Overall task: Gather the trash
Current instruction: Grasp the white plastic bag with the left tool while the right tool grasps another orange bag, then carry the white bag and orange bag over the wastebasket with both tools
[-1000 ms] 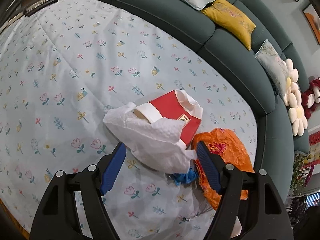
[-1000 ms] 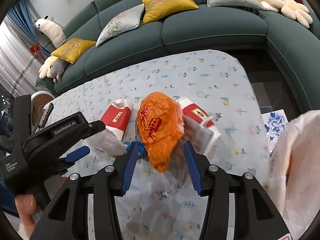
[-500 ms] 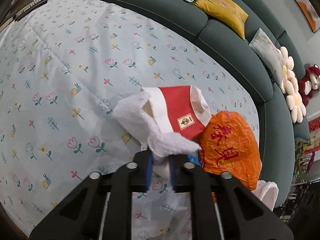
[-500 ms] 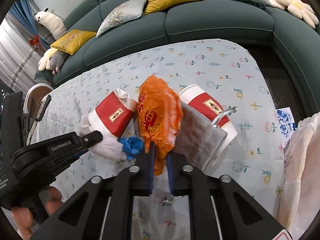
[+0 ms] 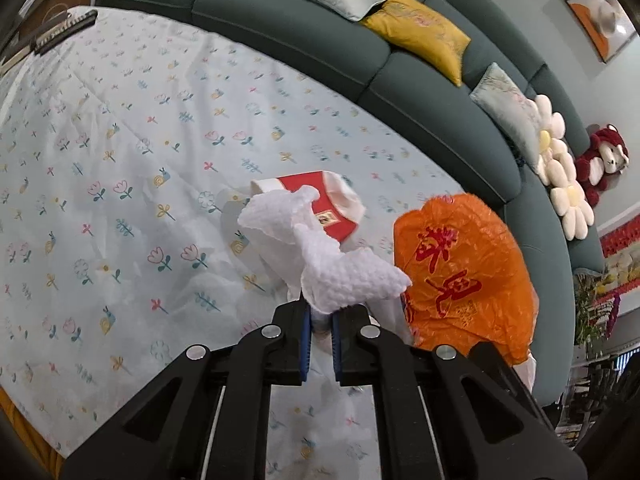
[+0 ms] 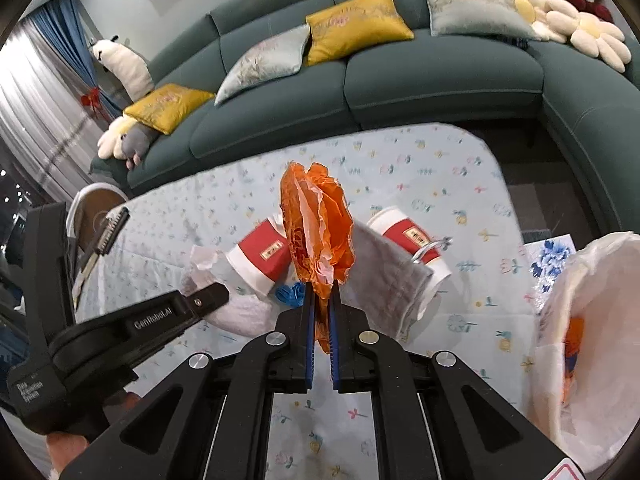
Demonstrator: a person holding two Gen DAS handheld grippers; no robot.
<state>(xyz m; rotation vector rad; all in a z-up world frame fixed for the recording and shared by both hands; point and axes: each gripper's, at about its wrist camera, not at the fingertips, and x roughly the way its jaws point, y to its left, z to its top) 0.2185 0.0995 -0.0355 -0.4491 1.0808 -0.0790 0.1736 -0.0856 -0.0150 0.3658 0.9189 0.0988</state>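
My left gripper (image 5: 320, 316) is shut on a crumpled white paper towel (image 5: 320, 248) and holds it above the table. My right gripper (image 6: 321, 300) is shut on a crumpled orange plastic bag (image 6: 320, 224), lifted off the cloth; the bag also shows in the left wrist view (image 5: 460, 272). A red and white paper cup (image 5: 324, 204) lies on its side under the towel. A second red and white cup (image 6: 412, 240) lies beside a grey cloth (image 6: 384, 280). A small blue scrap (image 6: 290, 294) lies by the first cup (image 6: 260, 256).
A white trash bag (image 6: 588, 332) hangs open at the right edge. The table has a floral cloth (image 5: 140, 160). A green sofa (image 6: 400, 80) with cushions curves round the far side. A dark comb-like object (image 5: 64, 32) lies at the far left corner.
Both grippers have closed, the left on the white paper towel and the right on the orange bag, and lifted them off the table. The cup beneath the towel is now uncovered.
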